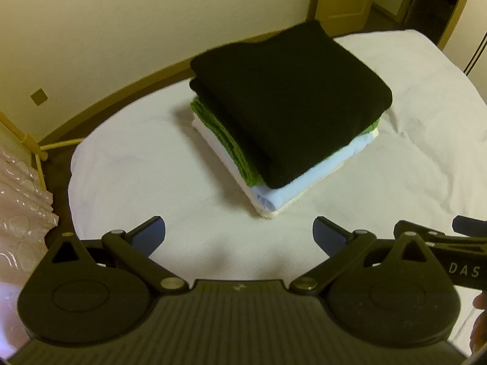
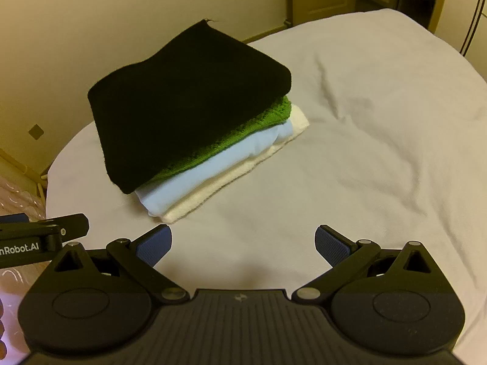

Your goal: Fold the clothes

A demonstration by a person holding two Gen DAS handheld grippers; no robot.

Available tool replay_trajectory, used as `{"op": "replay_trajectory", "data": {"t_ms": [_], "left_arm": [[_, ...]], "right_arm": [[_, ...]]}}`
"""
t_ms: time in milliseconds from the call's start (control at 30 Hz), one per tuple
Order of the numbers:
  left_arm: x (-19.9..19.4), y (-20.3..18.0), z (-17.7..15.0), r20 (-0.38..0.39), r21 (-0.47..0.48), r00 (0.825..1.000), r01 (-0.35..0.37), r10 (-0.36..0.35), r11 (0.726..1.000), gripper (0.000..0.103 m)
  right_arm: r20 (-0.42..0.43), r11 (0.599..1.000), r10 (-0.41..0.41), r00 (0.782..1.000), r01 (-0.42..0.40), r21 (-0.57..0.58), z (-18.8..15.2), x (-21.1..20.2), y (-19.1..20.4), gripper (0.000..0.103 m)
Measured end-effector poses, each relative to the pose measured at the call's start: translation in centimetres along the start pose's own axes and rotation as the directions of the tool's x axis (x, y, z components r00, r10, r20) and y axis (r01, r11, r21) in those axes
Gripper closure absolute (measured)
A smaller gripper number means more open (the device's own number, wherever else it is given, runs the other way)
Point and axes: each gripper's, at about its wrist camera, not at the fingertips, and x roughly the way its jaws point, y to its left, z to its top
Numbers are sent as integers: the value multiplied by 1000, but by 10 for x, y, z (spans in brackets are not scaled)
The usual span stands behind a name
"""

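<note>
Wide-spread and holding nothing, the left gripper (image 1: 239, 234) hangs over the near part of the white bed sheet (image 1: 411, 158), its blue-padded fingers (image 1: 150, 232) far apart; the right gripper (image 2: 243, 243) is likewise fully spread and empty, just to its right, each one's black linkage showing at the edge of the other's view.

Beyond both, toward the far left of the bed, sits the stack of folded clothes (image 1: 283, 127). On top lies a black folded knit garment (image 1: 289, 97), thick and soft, the largest piece, its rounded fold facing near and its edges overhanging the layers below. Under it a green ribbed knit garment (image 1: 231, 143) shows as a narrow band of stitched ridges along the left and near sides. Below that a smooth pale blue folded garment (image 1: 304, 182) sticks out past the green one at the near corner, with a soft rolled fold. At the bottom a cream-white towelling piece (image 2: 231, 182) peeks out as a thin fuzzy edge, touching the sheet. The layers are roughly squared up, slightly stepped toward the near corner.

Wrinkles cross the sheet to the right of the stack. Behind the bed runs a cream wall (image 1: 121, 15) with a small square wall plate (image 1: 38, 96), and at the near left edge is clear bubble wrap (image 1: 21, 206).
</note>
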Motion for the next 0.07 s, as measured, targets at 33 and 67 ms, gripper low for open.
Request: {"op": "replay_trajectory", "data": {"t_ms": [33,67], "left_arm": [[-2,0,0,6,3,1000,0,0,1000,1],[-4,1,0,7,4,1000,6,-6,1000,1]], "right_arm": [[3,1000,0,1000,0,0,0,-2,1,0],[6,1000,0,1000,-1,0,0,-3,2,0]]}}
